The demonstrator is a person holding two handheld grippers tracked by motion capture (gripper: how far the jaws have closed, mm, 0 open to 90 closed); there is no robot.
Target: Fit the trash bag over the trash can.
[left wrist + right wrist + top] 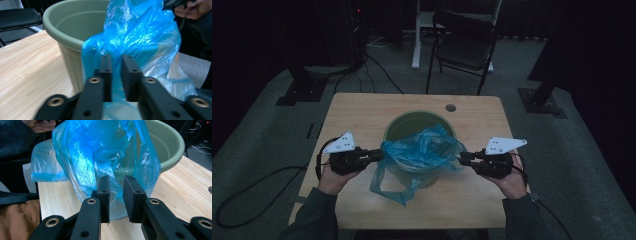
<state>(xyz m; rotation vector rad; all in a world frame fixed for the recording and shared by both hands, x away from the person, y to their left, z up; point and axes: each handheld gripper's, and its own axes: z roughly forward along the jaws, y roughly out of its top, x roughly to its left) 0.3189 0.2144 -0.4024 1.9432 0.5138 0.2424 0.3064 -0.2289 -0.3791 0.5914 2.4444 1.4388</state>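
Note:
A green plastic bucket [412, 117] stands in the middle of the wooden table [357, 115]. A thin blue plastic bag [422, 150] is draped over its near rim and stretched between both grippers. My left gripper [379, 154] grips the bag's left edge, and in the left gripper view its jaws [116, 58] stand narrow with blue bag [140, 37] film between them, beside the bucket [62, 35]. My right gripper [460, 159] holds the bag's right end. In the right gripper view the bag [100, 152] runs down between its jaws [116, 180], with the bucket [172, 152] behind.
A loose flap of the bag hangs toward the table's near edge [392, 192]. A round hole [450, 107] sits in the table's far side. A dark folding chair [467, 40] and stand bases with cables are on the floor beyond the table.

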